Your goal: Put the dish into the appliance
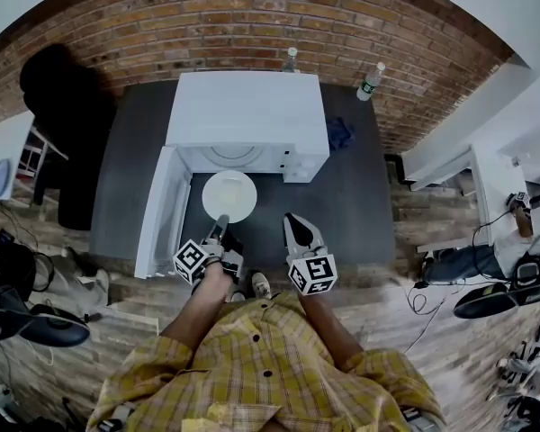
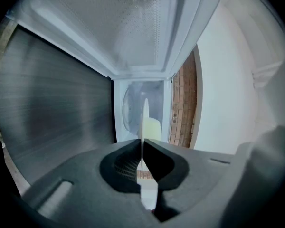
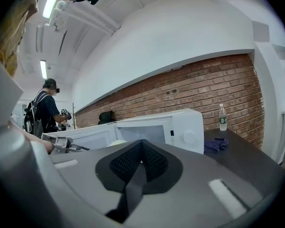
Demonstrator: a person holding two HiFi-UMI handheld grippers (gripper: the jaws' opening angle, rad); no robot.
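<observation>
A pale round plate (image 1: pixel 229 194) hangs level just in front of the open white microwave (image 1: pixel 247 115) on the dark table (image 1: pixel 360 205). My left gripper (image 1: pixel 220 225) is shut on the plate's near rim. In the left gripper view the plate (image 2: pixel 143 122) shows edge-on between the pads of the gripper (image 2: pixel 142 144), with the oven cavity and its glass turntable (image 2: pixel 128 109) straight ahead. The microwave door (image 1: pixel 157 219) is swung out to the left. My right gripper (image 1: pixel 293 223) stays beside the plate, shut and empty (image 3: pixel 141 144).
Two water bottles (image 1: pixel 371 79) (image 1: pixel 291 58) stand at the back of the table by the brick wall. A blue cloth (image 1: pixel 340 133) lies to the right of the microwave. A person (image 3: pixel 47 108) stands far off. Cables and gear lie on the floor at the right.
</observation>
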